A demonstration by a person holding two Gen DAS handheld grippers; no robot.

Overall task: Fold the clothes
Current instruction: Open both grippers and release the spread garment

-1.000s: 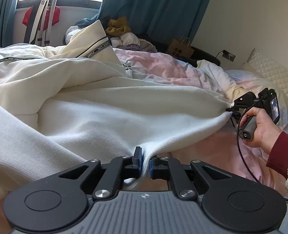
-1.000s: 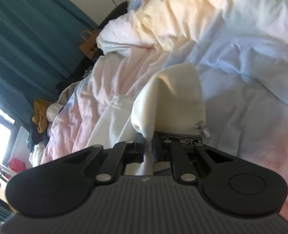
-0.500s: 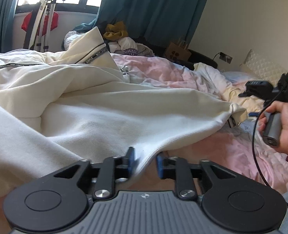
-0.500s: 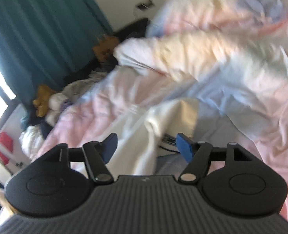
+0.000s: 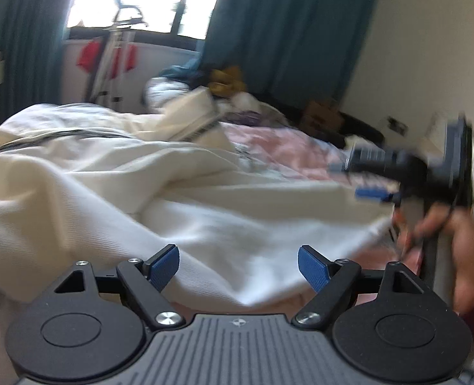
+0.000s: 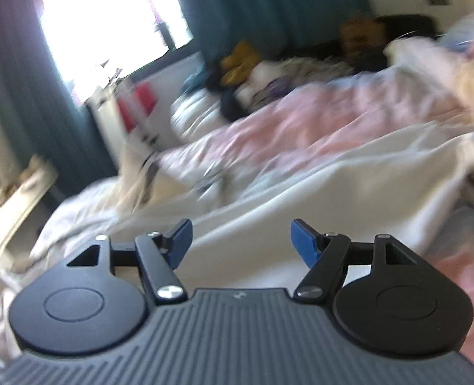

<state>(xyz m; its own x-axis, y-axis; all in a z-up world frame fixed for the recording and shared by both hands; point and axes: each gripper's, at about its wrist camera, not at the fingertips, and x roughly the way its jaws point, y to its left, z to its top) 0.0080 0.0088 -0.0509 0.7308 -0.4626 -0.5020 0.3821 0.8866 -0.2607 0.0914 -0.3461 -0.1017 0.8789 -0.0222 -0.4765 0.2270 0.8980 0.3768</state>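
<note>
A cream-white garment (image 5: 115,199) with a black lettered band lies spread over the bed. My left gripper (image 5: 238,268) hovers just above its near hem, its jaws still opening, and the blue pads press on nothing. In the left wrist view my right gripper (image 5: 362,181) shows blurred at the right, held by a person's hand (image 5: 455,234), above the garment's right corner. In the right wrist view my right gripper (image 6: 240,240) stands open over the cream garment (image 6: 317,192), with no cloth between its pads. Both views are motion-blurred.
A pink and pale-blue duvet (image 5: 285,150) covers the bed beyond the garment. A heap of other clothes (image 5: 227,83) lies by the teal curtains (image 5: 288,32). A white drying rack (image 5: 115,57) with red cloth stands under the window. A brown bag (image 5: 320,112) sits by the wall.
Both grippers let go of the cream garment and opened wide. The hem dropped back onto the bed. Both hands rose and drew back, and the right gripper rolled toward level and swung left.
</note>
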